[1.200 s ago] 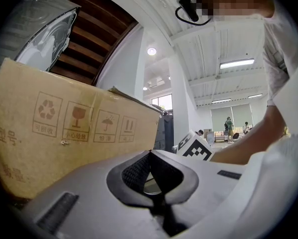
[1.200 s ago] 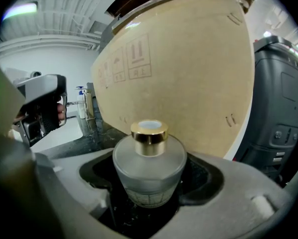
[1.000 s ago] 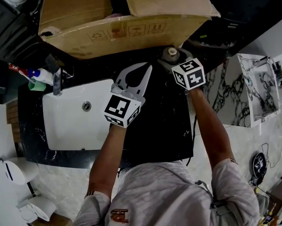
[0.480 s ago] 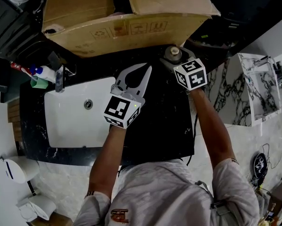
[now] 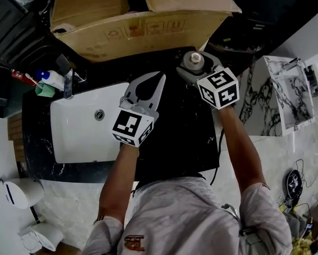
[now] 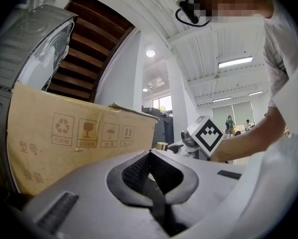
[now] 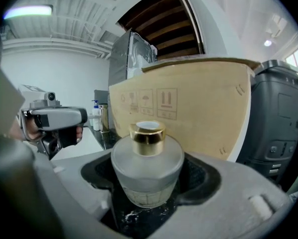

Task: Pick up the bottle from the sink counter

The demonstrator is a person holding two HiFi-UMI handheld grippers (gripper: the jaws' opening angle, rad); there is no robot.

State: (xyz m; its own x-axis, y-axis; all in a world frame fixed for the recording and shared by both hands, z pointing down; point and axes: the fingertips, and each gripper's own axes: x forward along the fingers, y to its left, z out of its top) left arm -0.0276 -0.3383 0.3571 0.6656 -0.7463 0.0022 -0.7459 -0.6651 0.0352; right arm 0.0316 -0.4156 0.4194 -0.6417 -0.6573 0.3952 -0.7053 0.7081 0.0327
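black counter [image 5: 186, 134], bottle [image 5: 193, 61], cardboard box [image 5: 132, 33]

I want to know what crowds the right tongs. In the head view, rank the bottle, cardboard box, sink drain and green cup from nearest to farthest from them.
1. bottle: between the right tongs.
2. cardboard box: just beyond the bottle, at the back.
3. sink drain: off to the left, in the white sink.
4. green cup: farthest left, past the sink.
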